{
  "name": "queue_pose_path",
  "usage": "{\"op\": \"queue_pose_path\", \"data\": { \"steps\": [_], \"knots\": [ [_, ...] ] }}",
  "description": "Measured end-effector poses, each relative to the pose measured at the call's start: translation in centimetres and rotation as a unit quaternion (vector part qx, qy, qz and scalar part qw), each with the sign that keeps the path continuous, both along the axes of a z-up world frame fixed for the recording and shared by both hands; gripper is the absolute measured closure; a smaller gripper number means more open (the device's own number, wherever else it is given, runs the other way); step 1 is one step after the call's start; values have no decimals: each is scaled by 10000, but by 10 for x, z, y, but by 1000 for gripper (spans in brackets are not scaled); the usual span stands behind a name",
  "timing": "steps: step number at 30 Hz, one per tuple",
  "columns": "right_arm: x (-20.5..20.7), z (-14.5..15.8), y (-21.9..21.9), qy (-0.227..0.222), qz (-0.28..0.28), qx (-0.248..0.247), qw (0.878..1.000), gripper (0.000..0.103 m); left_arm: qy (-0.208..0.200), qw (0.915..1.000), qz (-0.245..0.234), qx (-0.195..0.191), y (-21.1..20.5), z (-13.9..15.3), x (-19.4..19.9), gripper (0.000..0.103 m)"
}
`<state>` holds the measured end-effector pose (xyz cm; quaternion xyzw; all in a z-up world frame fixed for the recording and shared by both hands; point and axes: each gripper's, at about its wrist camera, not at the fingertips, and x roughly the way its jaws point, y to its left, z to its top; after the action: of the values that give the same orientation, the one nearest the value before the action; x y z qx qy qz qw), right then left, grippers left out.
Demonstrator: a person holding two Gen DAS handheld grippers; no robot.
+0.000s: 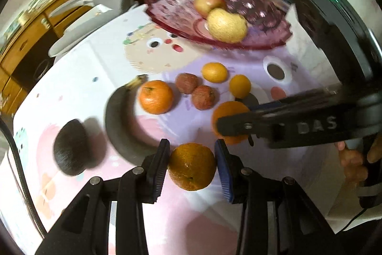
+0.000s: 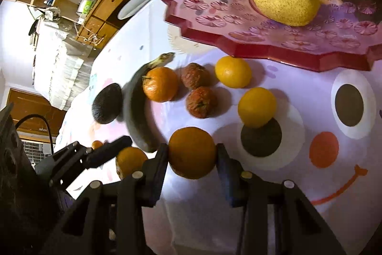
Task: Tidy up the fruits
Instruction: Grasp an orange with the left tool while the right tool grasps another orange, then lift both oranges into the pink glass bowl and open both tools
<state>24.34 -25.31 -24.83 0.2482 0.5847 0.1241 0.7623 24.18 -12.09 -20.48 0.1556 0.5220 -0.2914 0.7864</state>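
My left gripper (image 1: pixel 192 160) is shut on an orange (image 1: pixel 191 171), held just above the tablecloth. My right gripper (image 2: pixel 193 157) is shut on a second orange (image 2: pixel 191 147); in the left wrist view it comes in from the right. A pink glass plate (image 1: pixel 267 40) at the far side holds an apple (image 1: pixel 207 2) and a pear (image 1: pixel 226 26). Between plate and grippers lie a tangerine (image 1: pixel 156 97), two reddish rough fruits (image 1: pixel 186 83), two small yellow citrus (image 1: pixel 214 72), a dark banana (image 1: pixel 117 121) and an avocado (image 1: pixel 70 151).
A cartoon-printed cloth (image 2: pixel 298 183) covers the table. White chairs (image 1: pixel 71 37) stand at the far left edge, with wooden cabinets (image 1: pixel 26 44) behind. A hand (image 1: pixel 353 159) holds the right gripper's handle. A black cable (image 1: pixel 16 159) runs along the left.
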Motion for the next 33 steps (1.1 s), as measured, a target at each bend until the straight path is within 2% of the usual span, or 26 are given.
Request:
{"op": "queue_pose_path", "data": {
  "steps": [9,15,19,26,33],
  "knots": [
    [-17,53,-26,-491,-169,-12,9987,63,-263,9977,585,-197,15,43,28,66],
    [-24,89,-49,-1067,-382,-162,9934,63,-501,9954,702,-422,-1,65,46,66],
    [-22,105,-65,-1409,-508,-316,9882,63,-450,9937,766,-682,-13,73,56,66],
    [-15,112,-90,-1668,-736,-497,9820,63,-265,9926,796,-880,-40,64,65,66],
    [-4,93,-111,-1388,-906,-680,9838,62,-13,9908,780,-1104,-68,45,73,66]
  ]
}}
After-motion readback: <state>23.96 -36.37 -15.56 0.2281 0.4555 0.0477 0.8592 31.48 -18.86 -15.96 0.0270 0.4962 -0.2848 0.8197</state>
